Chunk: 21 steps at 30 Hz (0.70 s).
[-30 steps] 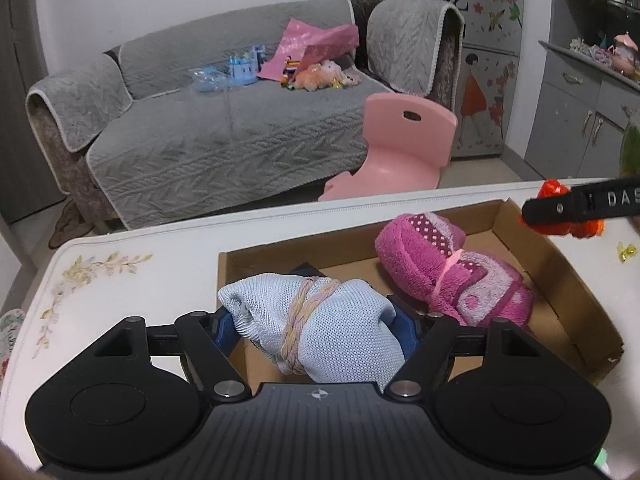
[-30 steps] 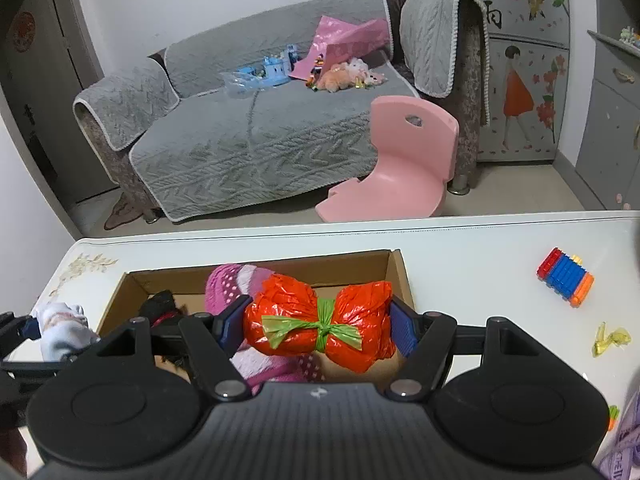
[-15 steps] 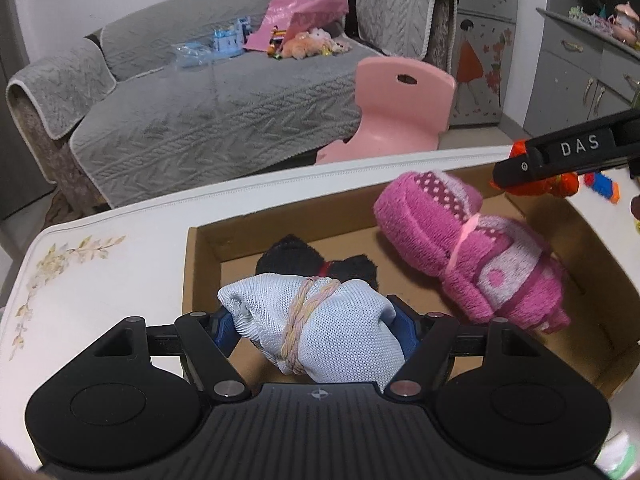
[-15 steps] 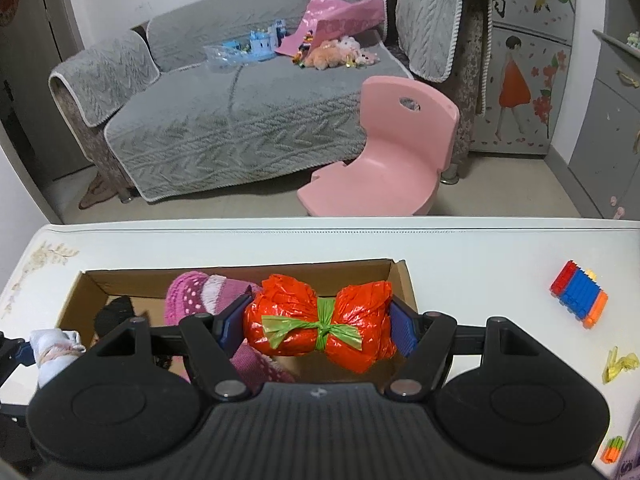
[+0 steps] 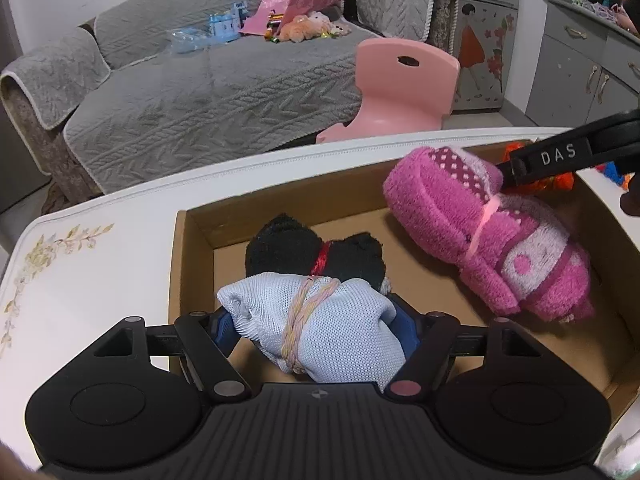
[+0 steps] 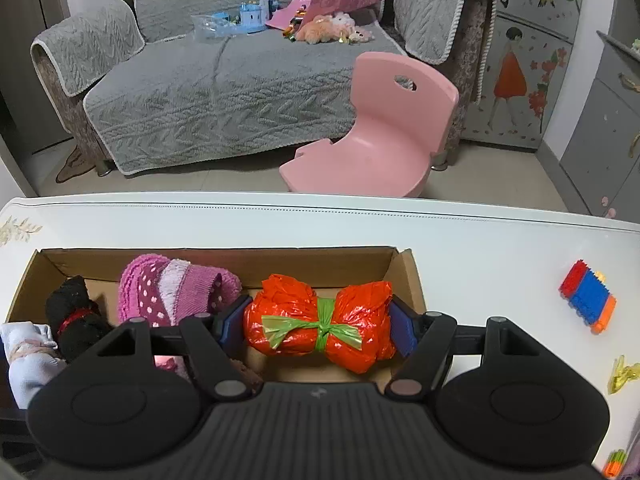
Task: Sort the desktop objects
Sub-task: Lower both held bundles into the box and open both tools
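Holding 2 bundles over the cardboard box (image 6: 412, 280): our left gripper (image 5: 316, 332) clamps the pale blue cloth roll (image 5: 320, 332), our right gripper (image 6: 320, 326) clamps the orange bag bundle (image 6: 320, 324). We count 2 items already inside, the black bundle (image 5: 312, 252) and pink towel roll (image 5: 488, 240). We judge sorting midway, since the toy blocks (image 6: 588, 298) and yellow clip (image 6: 622, 374) lie out on the table (image 6: 480, 248).

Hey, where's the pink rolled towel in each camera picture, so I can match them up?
Left wrist: the pink rolled towel lies right of centre, inside the cardboard box.
Right wrist: only its end shows, left of centre, partly behind the right tool.
Shared landmark: the black bundle with a red tie, just left of the towel in both.
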Motion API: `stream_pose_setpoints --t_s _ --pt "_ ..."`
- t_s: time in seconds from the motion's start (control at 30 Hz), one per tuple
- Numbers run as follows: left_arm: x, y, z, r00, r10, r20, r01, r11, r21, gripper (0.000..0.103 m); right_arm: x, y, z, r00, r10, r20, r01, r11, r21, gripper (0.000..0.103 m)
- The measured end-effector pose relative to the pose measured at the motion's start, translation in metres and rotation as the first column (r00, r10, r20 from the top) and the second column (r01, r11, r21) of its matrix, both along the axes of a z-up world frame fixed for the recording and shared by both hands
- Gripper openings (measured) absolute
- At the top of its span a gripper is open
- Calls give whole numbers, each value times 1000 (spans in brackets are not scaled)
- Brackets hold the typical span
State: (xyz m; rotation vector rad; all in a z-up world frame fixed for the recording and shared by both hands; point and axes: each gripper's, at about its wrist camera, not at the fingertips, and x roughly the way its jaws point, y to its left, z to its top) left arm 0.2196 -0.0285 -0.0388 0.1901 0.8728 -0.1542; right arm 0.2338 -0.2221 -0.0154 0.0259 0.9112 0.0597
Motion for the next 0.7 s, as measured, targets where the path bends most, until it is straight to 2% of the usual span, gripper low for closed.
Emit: stream_pose_setpoints --t_s 0.13,0.23,0.7 --pt "0 0 -11 1000 -4 -27 5 1000 25 77 1 3 0 1000 10 4 -10 1000 -12 67" --pt "7 3 -12 999 21 -38 -21 1000 -9 77 2 3 0 1000 12 7 -12 1000 -6 67" --pt "28 -6 -7 997 83 -7 -83 997 1 79 9 7 -9 1000 20 -7 -21 1000 -19 67"
